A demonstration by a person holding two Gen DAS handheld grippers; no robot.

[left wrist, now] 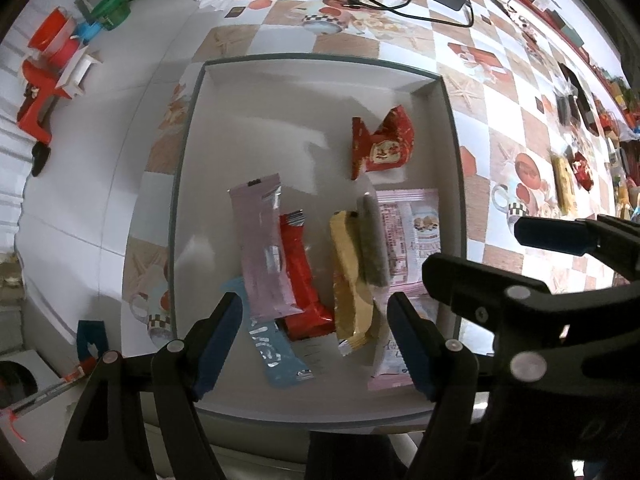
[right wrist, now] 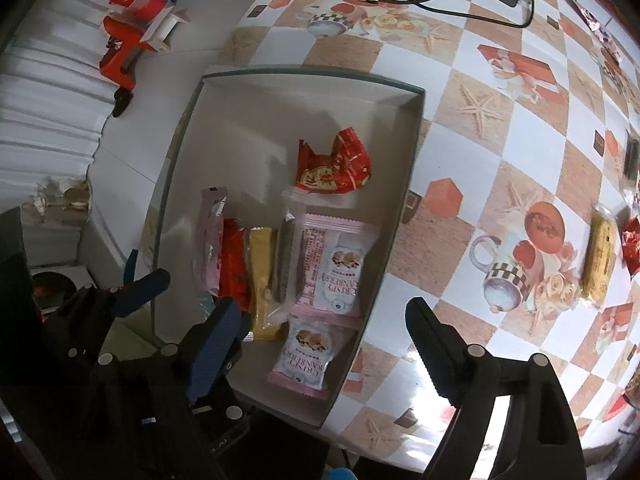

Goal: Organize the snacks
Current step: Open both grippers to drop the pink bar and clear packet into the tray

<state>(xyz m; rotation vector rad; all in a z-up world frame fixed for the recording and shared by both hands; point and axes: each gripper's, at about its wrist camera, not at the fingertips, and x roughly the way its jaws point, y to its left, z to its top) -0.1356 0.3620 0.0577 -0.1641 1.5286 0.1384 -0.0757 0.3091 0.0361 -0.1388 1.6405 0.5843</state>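
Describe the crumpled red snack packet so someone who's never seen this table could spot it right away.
Find the shallow white box on the checkered tablecloth. Most packets lie side by side at its near end; the red packet sits alone, farther in. It is short, puffy and crinkled with a gold pattern, unlike the long flat red bar in the row.

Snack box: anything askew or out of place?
Mostly tidy. The red crinkled packet lies tilted and apart from the row of bars in the box. A yellow bar and another red packet sit outside on the table.
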